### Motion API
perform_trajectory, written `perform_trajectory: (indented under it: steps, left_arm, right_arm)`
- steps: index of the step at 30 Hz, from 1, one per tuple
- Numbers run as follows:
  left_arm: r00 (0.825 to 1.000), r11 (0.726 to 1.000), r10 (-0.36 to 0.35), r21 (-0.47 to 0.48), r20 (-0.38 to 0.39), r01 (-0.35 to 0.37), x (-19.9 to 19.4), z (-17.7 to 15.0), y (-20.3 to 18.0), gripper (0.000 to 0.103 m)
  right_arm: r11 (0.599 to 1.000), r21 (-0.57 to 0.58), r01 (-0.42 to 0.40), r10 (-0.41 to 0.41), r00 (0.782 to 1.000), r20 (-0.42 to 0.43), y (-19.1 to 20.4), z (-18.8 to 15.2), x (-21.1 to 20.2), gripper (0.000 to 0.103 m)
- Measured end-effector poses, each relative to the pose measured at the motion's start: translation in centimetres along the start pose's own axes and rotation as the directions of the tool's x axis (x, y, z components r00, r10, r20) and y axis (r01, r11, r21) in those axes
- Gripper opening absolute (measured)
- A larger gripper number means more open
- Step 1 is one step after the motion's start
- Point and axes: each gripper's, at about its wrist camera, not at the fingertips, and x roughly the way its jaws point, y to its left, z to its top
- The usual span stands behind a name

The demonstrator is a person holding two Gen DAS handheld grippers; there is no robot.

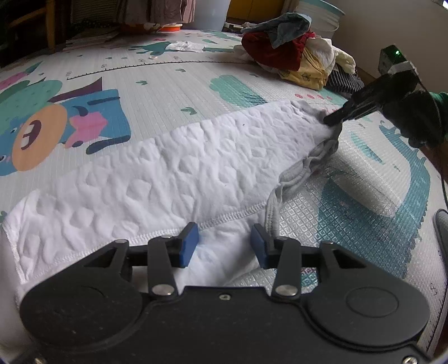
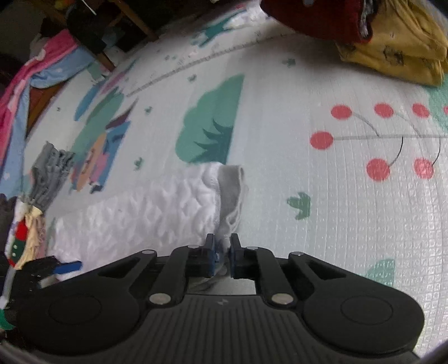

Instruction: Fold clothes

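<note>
A white quilted garment (image 1: 173,173) lies stretched out on the cartoon play mat (image 1: 168,84), its grey elastic waistband (image 1: 302,168) at the right end. My left gripper (image 1: 224,245) hovers at the garment's near hem. Its blue pads (image 1: 190,243) stand apart, with white cloth lying between and below them. My right gripper (image 1: 333,119) pinches the far corner of the waistband. In the right wrist view the right gripper (image 2: 222,252) is shut on the bunched grey waistband (image 2: 231,182), and the white garment (image 2: 145,212) trails off to the left.
A pile of clothes (image 1: 294,53), red, yellow, white and blue-grey, sits at the mat's far right; its yellow (image 2: 392,53) and red (image 2: 316,16) pieces appear beyond the right gripper. A white bucket (image 1: 322,16) stands behind it. A dark-gloved hand (image 1: 417,117) holds the right gripper.
</note>
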Motion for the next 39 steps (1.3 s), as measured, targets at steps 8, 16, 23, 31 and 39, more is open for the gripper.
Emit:
perform_trajectory:
  steps: [8, 16, 23, 31, 39]
  left_arm:
    - [1.000, 0.999, -0.016, -0.030, -0.004, 0.015, -0.1, 0.0, 0.3, 0.043]
    - [1.000, 0.999, -0.020, -0.035, -0.005, 0.020, -0.1, 0.1, 0.4, 0.044]
    - [1.000, 0.999, -0.025, -0.036, -0.005, 0.024, 0.0, 0.1, 0.5, 0.044]
    - [1.000, 0.999, -0.022, -0.038, -0.005, 0.022, 0.0, 0.1, 0.4, 0.045]
    - [1.000, 0.999, -0.026, -0.039, -0.003, 0.026, 0.1, 0.0, 0.4, 0.046]
  right_arm:
    - [0.996, -0.090, -0.004, 0.005, 1.000, 0.008, 2.8, 1.0, -1.0, 0.012]
    - [0.987, 0.043, 0.152, -0.148, 0.986, -0.069, -0.4, 0.1, 1.2, 0.041]
    - [0.901, 0.434, -0.022, 0.035, 0.999, -0.021, -3.2, -3.6, -0.8, 0.042]
    - [0.847, 0.527, -0.069, 0.052, 0.998, 0.047, -3.6, -4.7, 0.0, 0.043]
    - [0.819, 0.568, -0.078, 0.035, 0.996, 0.087, -3.9, -5.0, 0.4, 0.033]
